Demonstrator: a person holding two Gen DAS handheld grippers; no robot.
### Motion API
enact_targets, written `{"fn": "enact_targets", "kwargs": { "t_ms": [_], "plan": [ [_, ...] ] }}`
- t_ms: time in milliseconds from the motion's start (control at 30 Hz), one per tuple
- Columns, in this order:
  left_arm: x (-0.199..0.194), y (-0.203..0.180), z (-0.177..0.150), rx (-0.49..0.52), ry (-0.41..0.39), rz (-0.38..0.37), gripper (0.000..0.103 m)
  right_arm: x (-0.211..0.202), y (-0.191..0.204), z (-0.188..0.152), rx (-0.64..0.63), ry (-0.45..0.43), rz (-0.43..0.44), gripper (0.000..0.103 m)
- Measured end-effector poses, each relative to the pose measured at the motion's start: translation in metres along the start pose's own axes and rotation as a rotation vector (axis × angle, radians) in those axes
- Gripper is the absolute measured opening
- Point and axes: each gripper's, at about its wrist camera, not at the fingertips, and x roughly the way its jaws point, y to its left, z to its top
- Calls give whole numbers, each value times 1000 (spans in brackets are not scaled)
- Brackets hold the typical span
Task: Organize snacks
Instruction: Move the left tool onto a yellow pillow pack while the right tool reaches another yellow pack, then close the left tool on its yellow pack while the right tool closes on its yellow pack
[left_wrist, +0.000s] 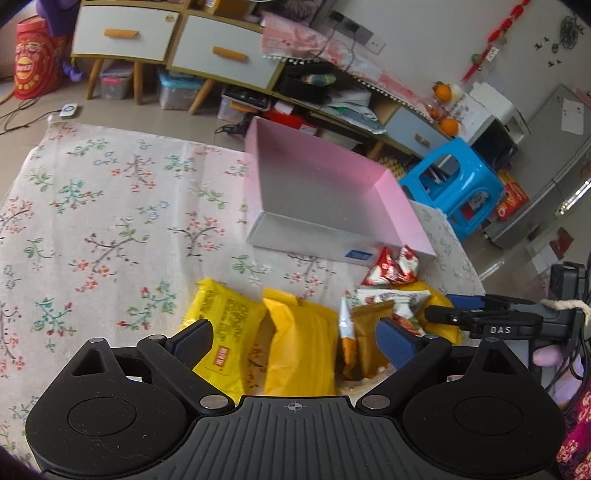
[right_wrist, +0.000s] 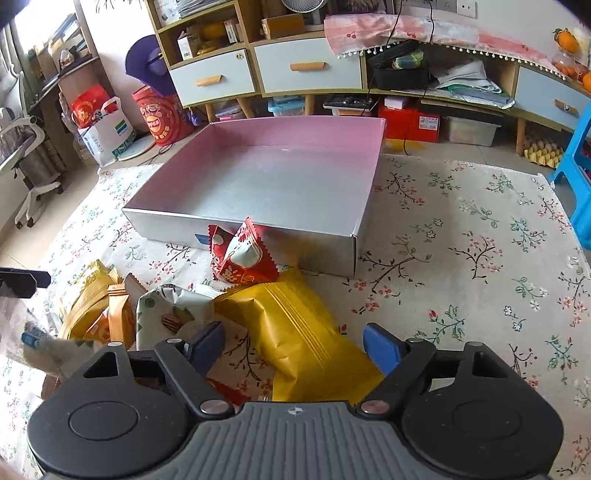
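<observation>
Several snack packets lie heaped on a floral tablecloth (right_wrist: 461, 229), all outside the shallow pink-walled box (right_wrist: 266, 170), which sits at 12 o'clock from the heap in the right wrist view.

- Red-and-white packet (right_wrist: 242, 256): touching the box's near wall.
- Large yellow pouch (right_wrist: 295, 336): between the fingers of the right gripper (right_wrist: 293, 345); jaws spread, pads not pressing it.
- White printed packet (right_wrist: 166, 306): at 9 o'clock from that pouch.
- Orange packet (left_wrist: 364, 332): just inside the left gripper's right finger.
- Yellow packet with red label (left_wrist: 221, 325) and plain yellow pouch (left_wrist: 299, 343): beneath the left gripper (left_wrist: 295, 341); jaws released, nothing grasped.
</observation>
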Motion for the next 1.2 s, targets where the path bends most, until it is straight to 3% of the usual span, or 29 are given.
{"fn": "enact_targets", "kwargs": {
  "t_ms": [300, 633, 1000, 1200],
  "plan": [
    [-1, 5, 3, -19, -6, 6, 83, -1, -2, 1, 24, -20, 29, 66],
    [27, -16, -12, 107, 112, 23, 62, 4, 5, -3, -10, -1, 10, 60],
    [52, -32, -30, 218, 170, 140, 52, 9, 12, -6, -62, 3, -27, 60],
    [58, -42, -34, 271, 164, 197, 52, 13, 20, -10, -108, 3, -61, 57]
  ]
}}
